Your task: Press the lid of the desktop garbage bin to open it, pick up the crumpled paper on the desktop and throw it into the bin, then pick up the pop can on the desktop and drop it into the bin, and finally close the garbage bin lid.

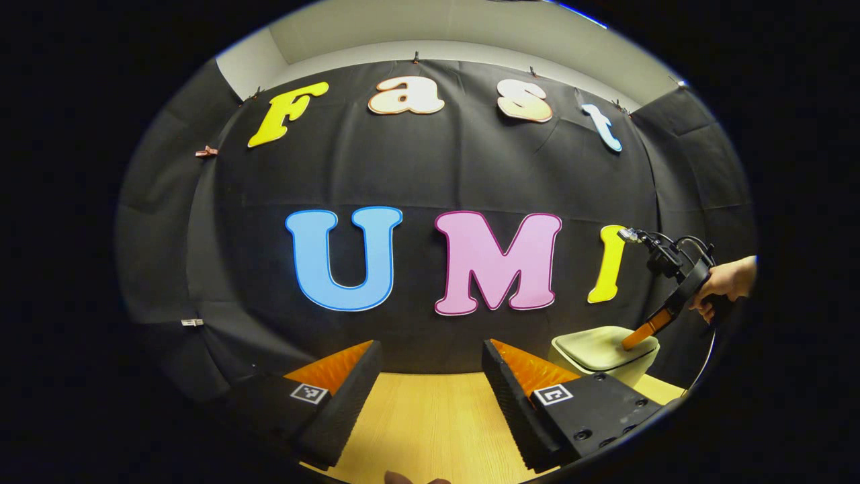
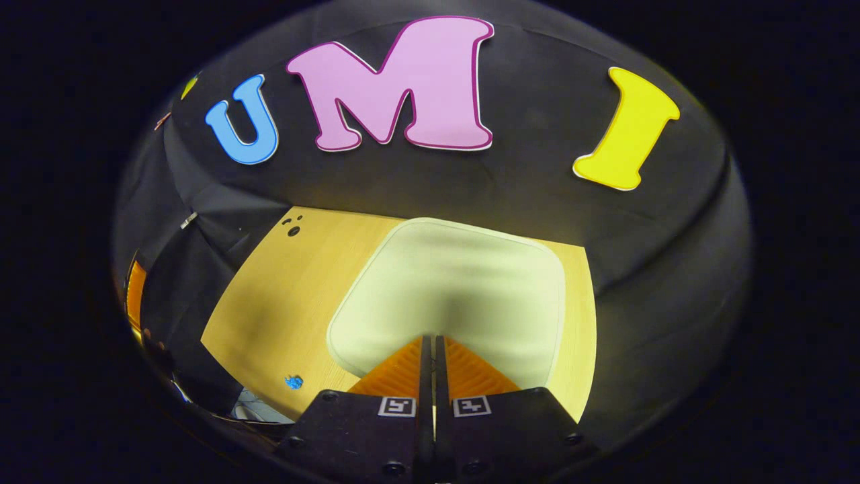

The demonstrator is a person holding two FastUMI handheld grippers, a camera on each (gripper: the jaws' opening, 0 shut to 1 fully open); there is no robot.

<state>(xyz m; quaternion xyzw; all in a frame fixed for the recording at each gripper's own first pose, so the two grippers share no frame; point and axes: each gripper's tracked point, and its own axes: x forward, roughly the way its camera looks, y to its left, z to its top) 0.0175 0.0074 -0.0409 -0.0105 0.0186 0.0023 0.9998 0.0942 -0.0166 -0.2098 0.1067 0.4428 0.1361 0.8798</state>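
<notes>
In the left gripper view, the left gripper point(image 1: 430, 376) hovers low over the tabletop point(image 1: 430, 423) with its jaws wide apart and nothing between them; bare wood runs between the fingers to the back edge, where the black cloth wall point(image 1: 416, 175) rises. At the far right, near the back right corner, stands the bin point(image 1: 601, 356) with its lid point(image 1: 594, 346) down; the right gripper point(image 1: 635, 339), held by a hand point(image 1: 729, 282), slants down from the right with its tip touching the lid. In the right gripper view, the right gripper point(image 2: 430, 343) has its jaws closed together, empty, the tip resting on the near part of the lid point(image 2: 457, 282). Open tabletop point(image 2: 282, 309) lies left of the bin, up to the back edge and the left edge, with a small blue mark point(image 2: 293, 382) near the front. Cloth wall point(image 2: 537, 181) closes the back and right sides.
</notes>
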